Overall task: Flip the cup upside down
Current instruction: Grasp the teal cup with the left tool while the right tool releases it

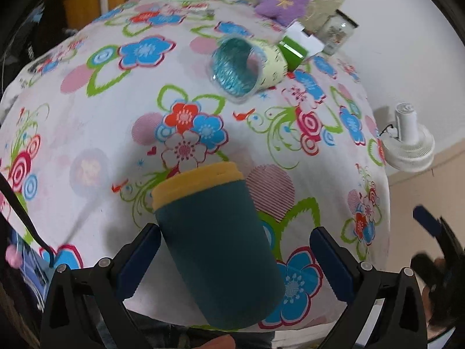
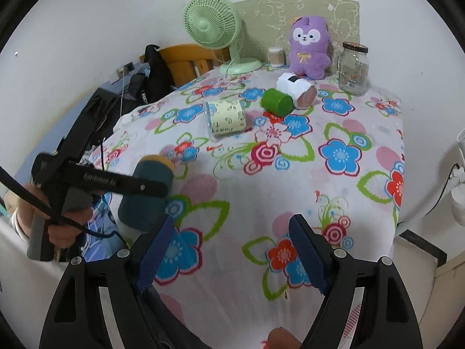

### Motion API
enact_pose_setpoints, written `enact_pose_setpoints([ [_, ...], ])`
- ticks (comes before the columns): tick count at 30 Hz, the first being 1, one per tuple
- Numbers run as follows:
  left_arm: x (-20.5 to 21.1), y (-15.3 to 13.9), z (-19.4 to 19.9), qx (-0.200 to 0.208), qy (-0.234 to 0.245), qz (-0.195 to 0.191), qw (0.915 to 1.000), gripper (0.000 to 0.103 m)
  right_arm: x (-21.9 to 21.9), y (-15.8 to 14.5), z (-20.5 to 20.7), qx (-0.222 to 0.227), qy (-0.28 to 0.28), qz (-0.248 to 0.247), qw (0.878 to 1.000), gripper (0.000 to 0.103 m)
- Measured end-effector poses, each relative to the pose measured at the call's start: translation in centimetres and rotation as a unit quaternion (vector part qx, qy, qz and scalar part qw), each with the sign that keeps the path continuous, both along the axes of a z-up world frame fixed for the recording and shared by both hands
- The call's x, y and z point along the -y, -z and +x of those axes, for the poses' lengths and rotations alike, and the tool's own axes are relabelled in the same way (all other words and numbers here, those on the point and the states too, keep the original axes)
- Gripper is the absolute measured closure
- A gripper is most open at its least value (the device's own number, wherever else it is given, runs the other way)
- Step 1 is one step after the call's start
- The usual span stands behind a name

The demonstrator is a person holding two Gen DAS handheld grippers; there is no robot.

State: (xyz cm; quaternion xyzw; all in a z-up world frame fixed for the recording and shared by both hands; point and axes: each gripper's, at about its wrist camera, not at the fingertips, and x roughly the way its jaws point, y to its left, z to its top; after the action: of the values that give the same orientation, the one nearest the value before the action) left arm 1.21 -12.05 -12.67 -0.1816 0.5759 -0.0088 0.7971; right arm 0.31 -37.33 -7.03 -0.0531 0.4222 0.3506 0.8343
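The cup is dark teal with a yellow band at its far end. In the left wrist view it stands tilted between my left gripper's blue fingers, which stand wide apart; a gap shows on each side, so the gripper is open. In the right wrist view the cup sits at the table's left edge, with the left gripper's black frame across it. My right gripper is open and empty over the flowered tablecloth, to the right of the cup.
A pale patterned cup with a blue inside lies on its side mid-table. Behind it lie a green cup and a white one. A purple plush, a glass jar and a green fan stand at the back.
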Motion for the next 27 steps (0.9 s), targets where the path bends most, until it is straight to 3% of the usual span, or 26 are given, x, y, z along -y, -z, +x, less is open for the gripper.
enact_pose_setpoints([
  [5, 0.3, 1.6, 0.1, -0.055, -0.026, -0.004, 0.9981, 0.0, 0.3, 0.7, -0.3, -0.001, -0.006, 0.011, 1.0, 0.02],
  [8, 0.5, 2.1, 0.1, -0.067, -0.028, 0.006, 0.9973, 0.0, 0.5, 1.1, -0.2, -0.007, -0.008, 0.019, 1.0, 0.02],
  [11, 0.6, 2.0, 0.1, -0.067, -0.033, 0.017, 0.997, 0.001, 0.7, 1.5, -0.1, -0.012, -0.004, 0.024, 1.0, 0.02],
  [15, 0.8, 2.1, -0.1, -0.064, -0.018, 0.032, 0.9973, 0.026, 0.9, 1.9, 0.1, -0.019, -0.002, 0.032, 0.999, 0.02],
  [27, 0.1, 0.6, -0.3, -0.019, 0.001, 0.051, 0.9985, 0.029, 0.0, 2.5, -0.4, -0.022, -0.02, 0.045, 0.999, 0.02],
])
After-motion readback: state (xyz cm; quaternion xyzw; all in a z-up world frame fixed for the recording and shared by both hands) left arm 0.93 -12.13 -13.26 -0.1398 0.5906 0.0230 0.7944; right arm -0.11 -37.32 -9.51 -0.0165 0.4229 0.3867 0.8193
